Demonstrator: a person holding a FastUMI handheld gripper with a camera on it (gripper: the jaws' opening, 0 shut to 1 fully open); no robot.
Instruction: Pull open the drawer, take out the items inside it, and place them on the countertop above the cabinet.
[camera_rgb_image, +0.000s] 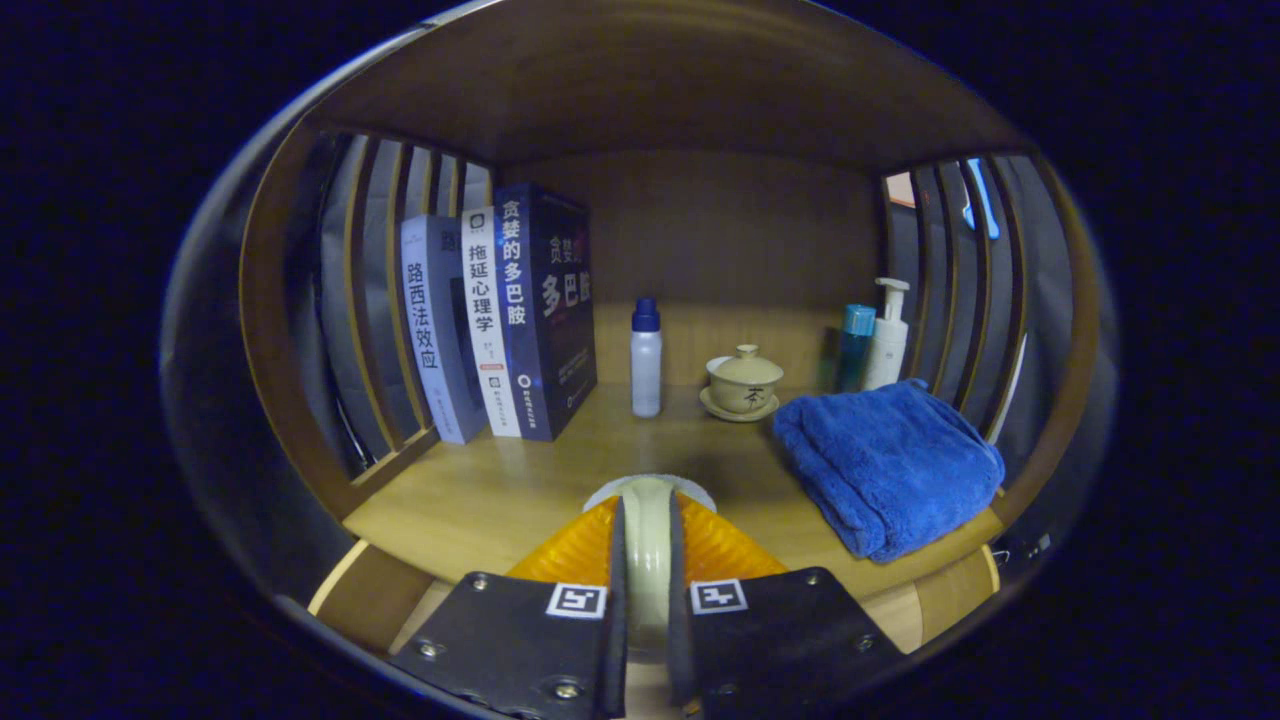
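Observation:
My gripper (648, 560) is shut on a pale, round-edged dish-like item (648, 520), held on edge between both fingers. It hangs just above the front of the wooden countertop (480, 490). What the item is exactly I cannot tell. The drawer lies below, hidden behind my fingers; a strip of the cabinet's front edge (365, 590) shows under the countertop.
On the countertop stand three upright books (500, 320) at the back left, a small white bottle with a blue cap (646, 360), a lidded tea bowl on a saucer (742, 382), a folded blue towel (885, 460), a teal bottle (856, 345) and a pump bottle (887, 335). Slatted wooden sides enclose it.

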